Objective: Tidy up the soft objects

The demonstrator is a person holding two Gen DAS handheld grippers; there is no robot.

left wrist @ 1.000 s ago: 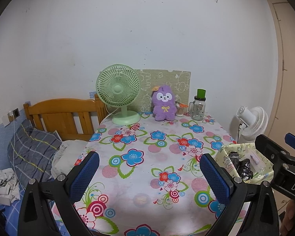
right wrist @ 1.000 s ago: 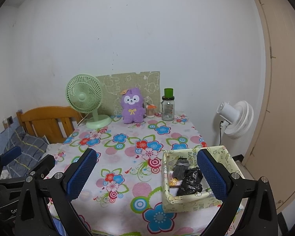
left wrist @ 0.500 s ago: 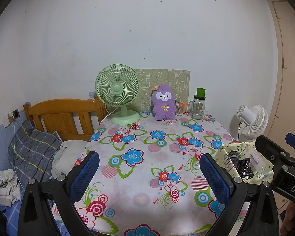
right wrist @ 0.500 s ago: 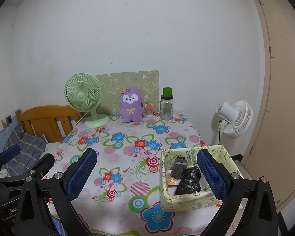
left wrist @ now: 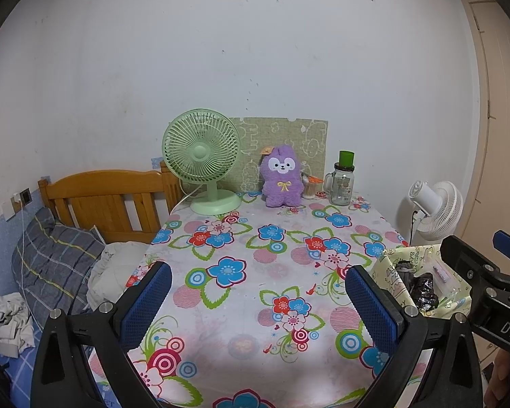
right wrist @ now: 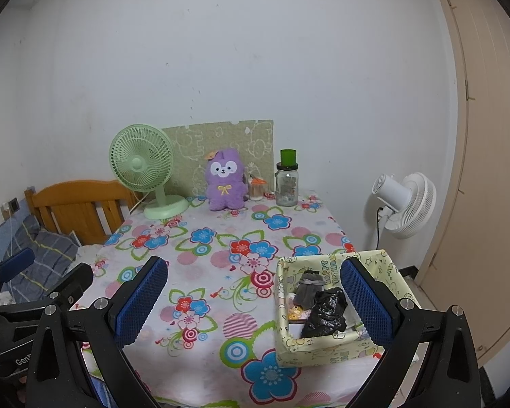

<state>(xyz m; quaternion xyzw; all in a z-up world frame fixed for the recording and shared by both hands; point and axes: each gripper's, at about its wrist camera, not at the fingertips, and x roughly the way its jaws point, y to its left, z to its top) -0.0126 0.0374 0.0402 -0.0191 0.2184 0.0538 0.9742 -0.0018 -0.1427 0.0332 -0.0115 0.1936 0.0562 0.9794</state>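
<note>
At table's far edge, against the wall: purple plush (left wrist: 282, 178) upright, facing forward, just right of green fan (left wrist: 202, 159) and just left of a small orange-capped pot (left wrist: 310, 187); beyond that, glass jar (left wrist: 342, 183) with green lid; patterned board (left wrist: 289, 142) leaning behind all of these; floral cloth (left wrist: 255, 272) over the whole table.

Near right corner of table: yellow box (right wrist: 323, 345), open-topped; inside, grey sock (right wrist: 309, 292) touching black crumpled bag (right wrist: 326, 312); something small and yellow under them, too hidden to name.

Left gripper (left wrist: 255, 302) low over near edge of table, released, blue pads (left wrist: 146, 301) wide apart, nothing between them; plush well apart from it, straight ahead.

Right gripper (right wrist: 251, 302) likewise released, pads (right wrist: 363, 302) spread, nothing held; right pad in front of the box's far right side; plush far ahead, slightly left of centre.

Beside the table at left: wooden bed frame (left wrist: 102, 200), checked pillow (left wrist: 51, 265), white bedding (left wrist: 115, 268), crumpled rag (left wrist: 10, 319); on floor at right, white fan (right wrist: 404, 200) near a beige door (right wrist: 486, 170).
</note>
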